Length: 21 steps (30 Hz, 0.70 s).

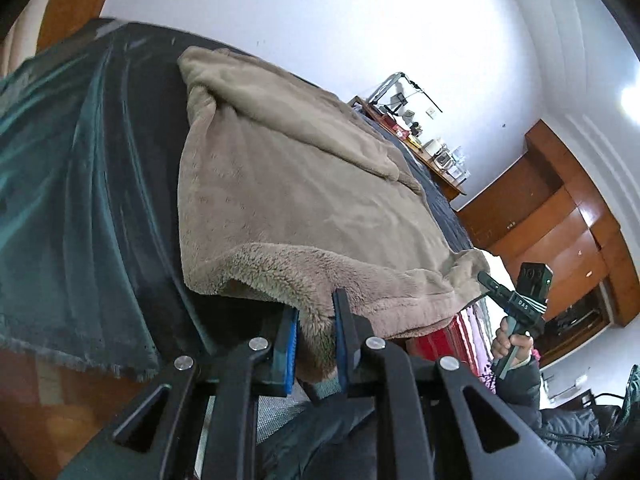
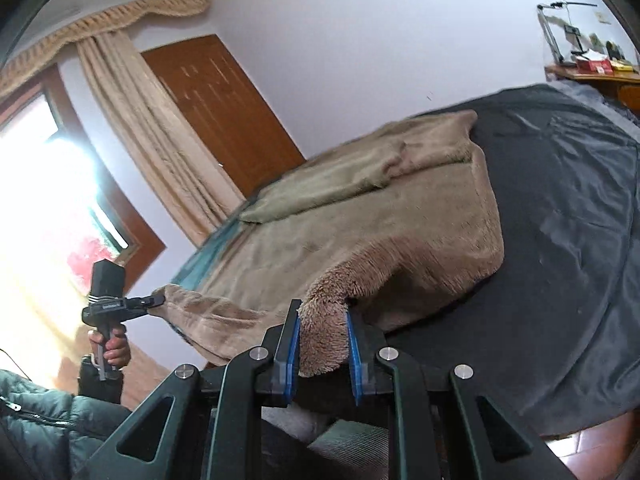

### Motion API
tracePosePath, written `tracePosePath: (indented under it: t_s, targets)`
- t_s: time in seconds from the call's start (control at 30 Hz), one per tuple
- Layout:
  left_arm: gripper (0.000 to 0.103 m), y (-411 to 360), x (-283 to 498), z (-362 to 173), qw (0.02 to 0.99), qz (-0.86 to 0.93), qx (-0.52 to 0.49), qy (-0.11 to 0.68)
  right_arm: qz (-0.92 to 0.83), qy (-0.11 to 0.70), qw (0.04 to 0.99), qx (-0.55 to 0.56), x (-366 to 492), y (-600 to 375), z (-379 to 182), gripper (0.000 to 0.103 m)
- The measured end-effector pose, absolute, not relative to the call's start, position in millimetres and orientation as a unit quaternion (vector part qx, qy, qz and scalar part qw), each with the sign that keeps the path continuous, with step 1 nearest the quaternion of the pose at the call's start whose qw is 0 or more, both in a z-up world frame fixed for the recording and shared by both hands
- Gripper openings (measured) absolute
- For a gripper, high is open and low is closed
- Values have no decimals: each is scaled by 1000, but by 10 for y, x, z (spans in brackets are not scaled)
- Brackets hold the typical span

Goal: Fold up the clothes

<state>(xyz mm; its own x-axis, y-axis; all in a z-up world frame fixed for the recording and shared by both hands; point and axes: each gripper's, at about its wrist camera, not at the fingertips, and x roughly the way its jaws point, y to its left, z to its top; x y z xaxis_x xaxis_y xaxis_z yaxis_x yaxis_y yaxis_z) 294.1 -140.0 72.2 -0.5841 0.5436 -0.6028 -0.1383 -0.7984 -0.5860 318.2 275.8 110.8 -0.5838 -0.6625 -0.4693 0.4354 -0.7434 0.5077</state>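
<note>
Both grippers, left gripper [image 1: 316,340] and right gripper [image 2: 323,344], pinch the near hem of the fleece garment [image 1: 304,184] between their fingers.

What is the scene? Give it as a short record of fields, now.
garment: tan fleece garment, spread flat, far part folded over
surface: bed with dark cover
left gripper: shut on the garment's near hem corner
right gripper: shut on the other near corner
beyond bed: wooden shelf, cluttered
</note>
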Motion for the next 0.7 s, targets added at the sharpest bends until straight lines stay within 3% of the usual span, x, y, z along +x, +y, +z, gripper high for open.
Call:
tracePosePath:
  t_s: [0.3, 0.4, 0.47, 0.7]
  targets:
    - [21, -1257, 2821, 640, 190, 850, -421, -253, -867, -175, 301, 356, 3166, 2801, 981, 21]
    - [37, -1236, 2778, 578, 184, 846, -431, -255, -865, -176, 297, 365, 3161, 2814, 940, 22]
    - [57, -1234, 2748, 533, 182, 842, -436, -260, -863, -176, 294, 370, 3158, 2822, 913, 22]
    - [58, -1203, 2753, 468, 186, 840, -438, -260, -853, -192, 298, 383, 3125, 2852, 803, 25]
